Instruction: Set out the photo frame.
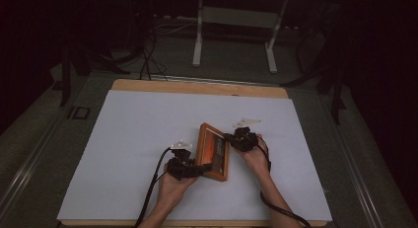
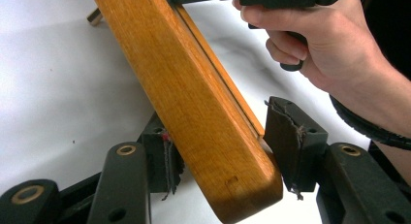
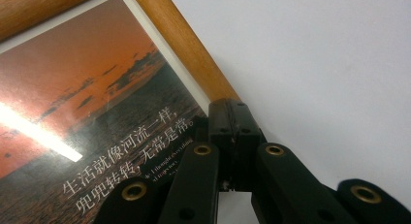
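Wooden picture frame (image 1: 213,151) sits tilted on the white sheet (image 1: 128,139) between both hands. At its left, the left gripper (image 1: 190,168) straddles the frame's near corner: one pad (image 2: 167,158) touches the wood, the other stands just off, jaws part spread. At its right, the right gripper (image 1: 236,138) has its jaws pressed together beside the frame's edge

Orange-brown wooden frame (image 1: 213,152), sunset-red picture (image 3: 82,88)
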`<state>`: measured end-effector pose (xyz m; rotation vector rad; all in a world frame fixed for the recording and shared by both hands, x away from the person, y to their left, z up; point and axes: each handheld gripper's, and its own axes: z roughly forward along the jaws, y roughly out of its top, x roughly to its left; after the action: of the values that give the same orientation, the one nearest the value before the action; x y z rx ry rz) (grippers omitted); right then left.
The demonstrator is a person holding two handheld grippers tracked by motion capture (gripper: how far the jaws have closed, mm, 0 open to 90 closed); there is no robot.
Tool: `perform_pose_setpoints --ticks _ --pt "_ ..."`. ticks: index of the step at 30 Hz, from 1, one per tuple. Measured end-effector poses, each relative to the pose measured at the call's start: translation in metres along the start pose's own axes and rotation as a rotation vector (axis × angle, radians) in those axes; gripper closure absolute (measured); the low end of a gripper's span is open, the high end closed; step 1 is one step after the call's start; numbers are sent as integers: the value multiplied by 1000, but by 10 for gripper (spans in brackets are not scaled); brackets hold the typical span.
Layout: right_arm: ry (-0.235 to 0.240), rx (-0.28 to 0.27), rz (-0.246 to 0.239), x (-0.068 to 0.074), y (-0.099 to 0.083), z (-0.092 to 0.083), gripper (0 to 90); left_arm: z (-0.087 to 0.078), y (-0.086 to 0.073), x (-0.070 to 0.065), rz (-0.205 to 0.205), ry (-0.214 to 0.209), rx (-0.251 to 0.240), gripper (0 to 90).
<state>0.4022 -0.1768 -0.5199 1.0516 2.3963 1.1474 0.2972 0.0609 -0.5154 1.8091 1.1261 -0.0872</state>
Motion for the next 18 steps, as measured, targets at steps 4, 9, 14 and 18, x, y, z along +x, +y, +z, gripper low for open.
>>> perform_pose_setpoints --ticks 4,9,14,18 --pt "3 -1 0 -1 0 0 900 0 1 1 -8 -6 9 503" --pt "-8 2 4 -3 -2 -3 878 -1 5 3 -44 -15 12 532" --pt "-18 10 8 -8 -4 -11 859 0 13 2 -38 -2 18 573" --pt "-19 0 -1 -13 -6 -21 821 0 20 0 -15 5 17 604"
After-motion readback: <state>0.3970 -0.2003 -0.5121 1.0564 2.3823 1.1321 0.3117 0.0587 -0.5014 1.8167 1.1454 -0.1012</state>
